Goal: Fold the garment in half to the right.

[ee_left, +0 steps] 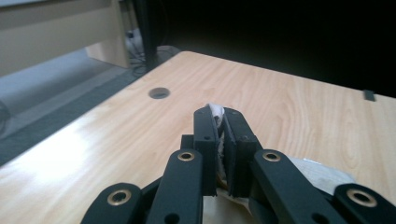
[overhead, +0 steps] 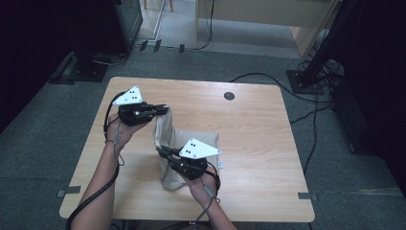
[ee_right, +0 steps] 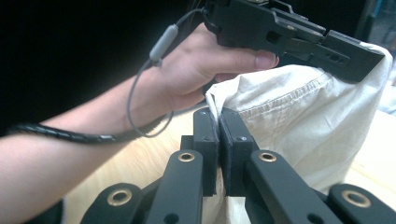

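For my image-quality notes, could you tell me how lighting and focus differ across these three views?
High view: dim, soft, dark corners, table evenly lit. Left gripper view: glare on the tabletop at left, black background, cloth small between jaws. Right gripper view: cloth sharp and bright, hand slightly soft, background black.

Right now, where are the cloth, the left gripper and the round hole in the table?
beige cloth [ee_right: 299,126], right gripper view, hemmed panel.
left gripper [ee_left: 223,122], left gripper view, between fingertips.
round hole [overhead: 229,96], high view, centre.

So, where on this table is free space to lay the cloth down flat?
The table is bare right of the cloth, out to its right edge, and behind it around the round cable hole. The middle is crowded: left gripper, right gripper, both clamping the cloth.
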`<move>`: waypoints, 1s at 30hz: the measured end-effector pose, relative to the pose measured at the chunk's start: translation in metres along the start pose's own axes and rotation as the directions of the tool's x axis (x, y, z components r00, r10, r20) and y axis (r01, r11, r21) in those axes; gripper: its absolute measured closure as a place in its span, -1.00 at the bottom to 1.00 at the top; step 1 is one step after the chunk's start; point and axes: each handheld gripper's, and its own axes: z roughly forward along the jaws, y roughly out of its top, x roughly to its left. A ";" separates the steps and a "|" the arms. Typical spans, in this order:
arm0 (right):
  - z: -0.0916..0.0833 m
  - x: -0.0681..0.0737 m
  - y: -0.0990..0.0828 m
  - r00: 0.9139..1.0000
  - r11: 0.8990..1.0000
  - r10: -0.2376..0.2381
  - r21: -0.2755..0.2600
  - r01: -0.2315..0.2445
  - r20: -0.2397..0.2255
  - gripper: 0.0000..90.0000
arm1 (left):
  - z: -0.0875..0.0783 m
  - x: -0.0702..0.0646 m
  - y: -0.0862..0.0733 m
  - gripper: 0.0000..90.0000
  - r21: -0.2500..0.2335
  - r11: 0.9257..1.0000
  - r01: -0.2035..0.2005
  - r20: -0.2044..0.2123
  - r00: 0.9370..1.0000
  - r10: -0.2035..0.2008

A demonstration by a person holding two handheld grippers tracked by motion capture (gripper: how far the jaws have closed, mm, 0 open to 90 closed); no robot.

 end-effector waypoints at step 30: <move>-0.011 -0.012 -0.053 0.987 0.989 -0.058 0.140 0.036 0.152 0.91 | 0.052 0.002 -0.039 0.90 -0.008 0.999 0.046 0.133 0.990 -0.044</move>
